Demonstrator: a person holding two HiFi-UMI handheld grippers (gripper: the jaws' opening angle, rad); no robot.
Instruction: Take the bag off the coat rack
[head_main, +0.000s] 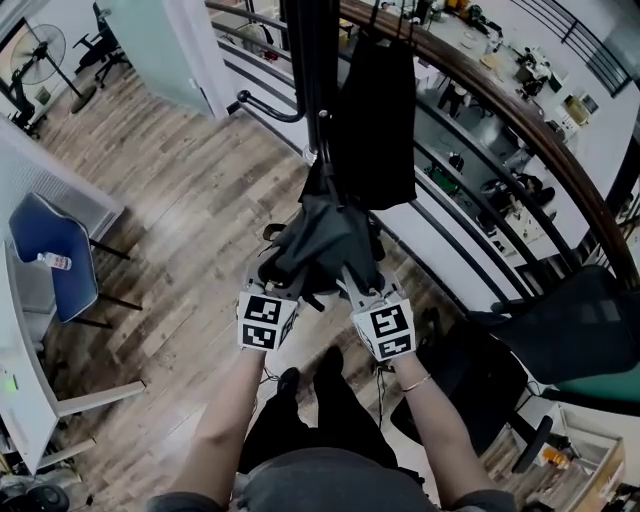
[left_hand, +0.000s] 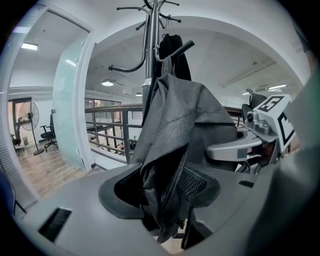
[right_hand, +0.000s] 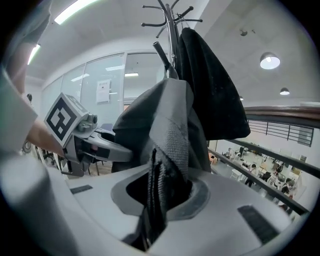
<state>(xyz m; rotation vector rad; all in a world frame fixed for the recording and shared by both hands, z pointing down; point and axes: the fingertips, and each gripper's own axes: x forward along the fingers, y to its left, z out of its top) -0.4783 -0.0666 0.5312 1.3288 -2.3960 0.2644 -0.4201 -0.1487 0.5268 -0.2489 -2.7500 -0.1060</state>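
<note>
A dark grey bag (head_main: 320, 245) hangs low on the black coat rack (head_main: 305, 70), under a black garment (head_main: 378, 120) on a higher hook. Both grippers reach into the bag's lower edge from below. My left gripper (head_main: 284, 284) has a loose fold of the bag (left_hand: 175, 115) hanging between its jaws (left_hand: 167, 220), which stand apart and do not press it. My right gripper (head_main: 356, 282) is shut on a narrow bunch of the bag (right_hand: 165, 120), pinched where the jaws meet (right_hand: 152, 215). The bag's strap and its hook are hidden behind cloth.
A curved wooden railing (head_main: 500, 110) runs behind the rack, with a lower floor beyond it. A black office chair (head_main: 560, 330) stands at the right, a blue chair (head_main: 55, 255) and a white desk at the left. Wooden floor lies below.
</note>
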